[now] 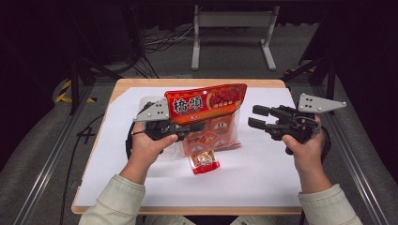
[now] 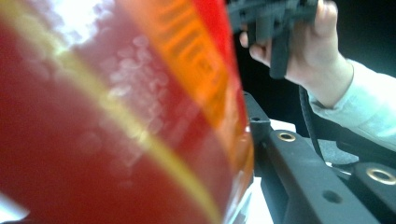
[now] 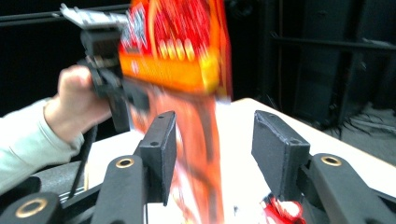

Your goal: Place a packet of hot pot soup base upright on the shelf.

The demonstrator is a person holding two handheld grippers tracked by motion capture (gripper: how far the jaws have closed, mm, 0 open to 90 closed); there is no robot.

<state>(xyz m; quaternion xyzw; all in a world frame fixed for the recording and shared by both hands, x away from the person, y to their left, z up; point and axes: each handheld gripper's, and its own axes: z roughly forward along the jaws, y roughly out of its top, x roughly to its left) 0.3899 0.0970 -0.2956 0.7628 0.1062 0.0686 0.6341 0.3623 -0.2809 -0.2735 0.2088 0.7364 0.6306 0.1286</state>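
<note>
Left hand sits low over the counter (image 1: pixel 117 187) with the left gripper (image 1: pixel 190 127) pointing sideways, its jaws clamped on the red snack bag (image 1: pixel 206 105), which hangs upright off the surface. The right gripper (image 1: pixel 256 117) is held level, just off the bag's far edge, jaws apart with nothing pinched. A small red packet (image 1: pixel 203 162) lies on the white sheet (image 1: pixel 263 168) right below the left jaws.

Snack bag (image 2: pixel 116 116) blurred close-up, hides left tool's grip; small sachet (image 3: pixel 285 210) cut off.
</note>
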